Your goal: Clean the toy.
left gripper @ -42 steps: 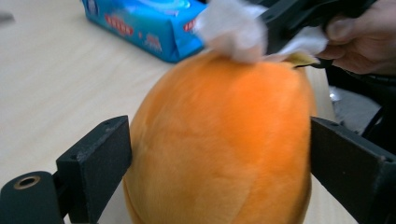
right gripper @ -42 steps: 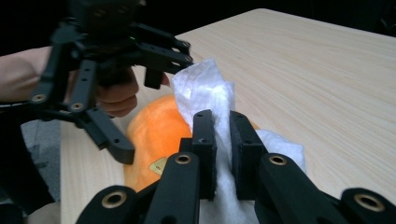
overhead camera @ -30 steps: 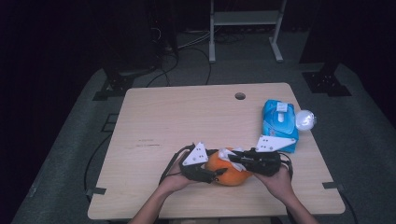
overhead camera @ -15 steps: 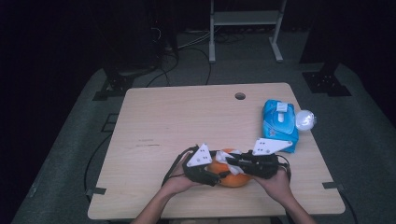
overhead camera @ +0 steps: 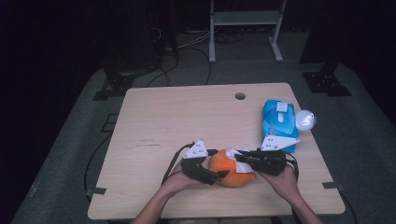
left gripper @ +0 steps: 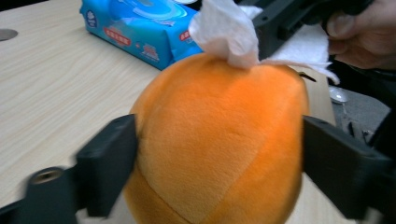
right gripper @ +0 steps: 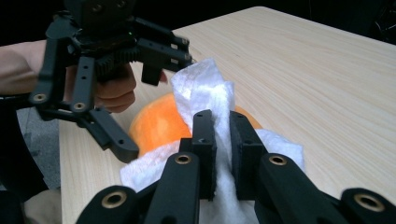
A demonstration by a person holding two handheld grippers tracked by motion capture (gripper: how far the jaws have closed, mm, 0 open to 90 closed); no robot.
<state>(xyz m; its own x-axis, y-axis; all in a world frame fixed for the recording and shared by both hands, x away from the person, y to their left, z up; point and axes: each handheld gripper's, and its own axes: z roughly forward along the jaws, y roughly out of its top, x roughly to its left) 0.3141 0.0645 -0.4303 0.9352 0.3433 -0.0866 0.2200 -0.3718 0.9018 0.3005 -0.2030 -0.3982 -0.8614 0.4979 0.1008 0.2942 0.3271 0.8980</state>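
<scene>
Plush orange ball (left gripper: 219, 140) looks soft, light and squashy, resting on the surface (overhead camera: 187, 116) near the blue wipes pack (overhead camera: 279, 120). Left gripper (left gripper: 219, 163) fingers, just opening, straddle its sides; right gripper (right gripper: 223, 140) pinches a white tissue (right gripper: 201, 88) on top. Left gripper view reveals the plush seams.

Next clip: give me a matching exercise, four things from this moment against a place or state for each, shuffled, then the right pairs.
Things:
1. orange plush ball
2. white tissue
3. blue wipes pack
4. round hole

Places or states:
A. pinched in the right tool
B. near the table's far edge
C. between the left tool's jaws, which have just been opening
D. lying by the table's right edge

Pairs: 1-C, 2-A, 3-D, 4-B
</scene>
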